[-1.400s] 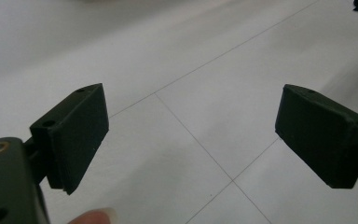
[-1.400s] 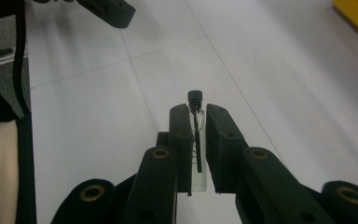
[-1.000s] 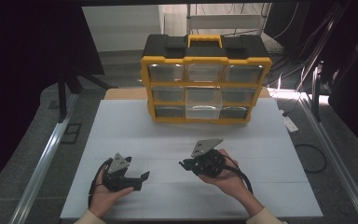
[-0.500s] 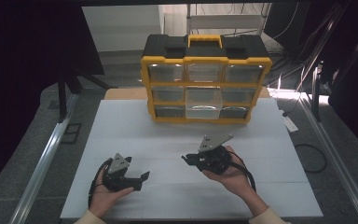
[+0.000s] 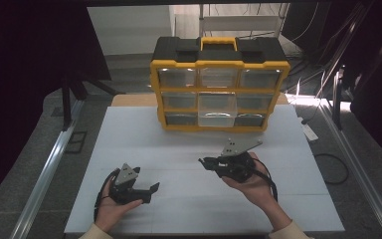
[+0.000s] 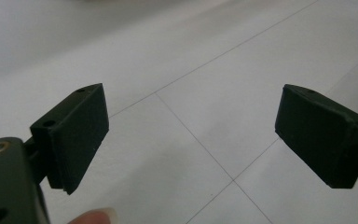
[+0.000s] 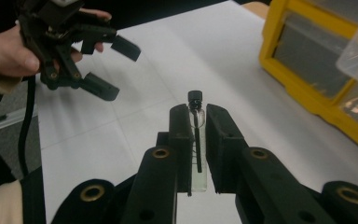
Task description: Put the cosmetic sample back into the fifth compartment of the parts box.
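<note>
A small clear glass vial with a black screw cap (image 7: pixel 196 135) is pinched upright between the flat black pads of the right claw (image 7: pixel 197 140), held above the smooth white table (image 5: pixel 189 144). The left claw (image 6: pixel 191 135) is spread wide with nothing inside. A yellow and black plastic drawer box (image 5: pixel 219 84) is seen at the table's far edge, one clear drawer pulled out.

Since the earlier pictures we have lifted our right gripper (image 5: pixel 205 162), its jaws clamped on a small clear glass vial with a black cap (image 7: pixel 196 122), up off the white table (image 5: pixel 189 144) and slightly farther toward the yellow-and-black drawer organizer (image 5: pixel 219 84).
</note>
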A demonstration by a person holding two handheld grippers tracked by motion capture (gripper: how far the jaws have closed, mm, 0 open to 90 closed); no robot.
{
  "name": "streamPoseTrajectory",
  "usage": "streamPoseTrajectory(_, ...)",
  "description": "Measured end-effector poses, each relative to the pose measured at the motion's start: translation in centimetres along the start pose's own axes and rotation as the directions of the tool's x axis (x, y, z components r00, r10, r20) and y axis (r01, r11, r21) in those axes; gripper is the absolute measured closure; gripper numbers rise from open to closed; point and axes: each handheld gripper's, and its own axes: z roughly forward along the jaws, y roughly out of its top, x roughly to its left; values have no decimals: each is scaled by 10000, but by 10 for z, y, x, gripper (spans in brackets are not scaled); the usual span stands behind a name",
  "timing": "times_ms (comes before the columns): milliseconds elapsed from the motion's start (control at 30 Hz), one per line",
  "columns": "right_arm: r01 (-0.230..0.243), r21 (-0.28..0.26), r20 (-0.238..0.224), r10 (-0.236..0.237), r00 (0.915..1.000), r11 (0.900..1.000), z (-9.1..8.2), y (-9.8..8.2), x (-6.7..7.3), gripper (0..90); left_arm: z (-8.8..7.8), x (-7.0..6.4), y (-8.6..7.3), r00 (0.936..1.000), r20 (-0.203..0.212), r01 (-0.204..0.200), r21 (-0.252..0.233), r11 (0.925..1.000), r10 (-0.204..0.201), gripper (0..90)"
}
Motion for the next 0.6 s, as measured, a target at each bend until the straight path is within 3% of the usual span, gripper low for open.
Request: streamPoseTrajectory(600, -317, -981, 703, 387, 9968, 9947, -21, 4, -8, 808, -1, 0, 0, 10000, 20, 3, -30, 10000, -3, 103)
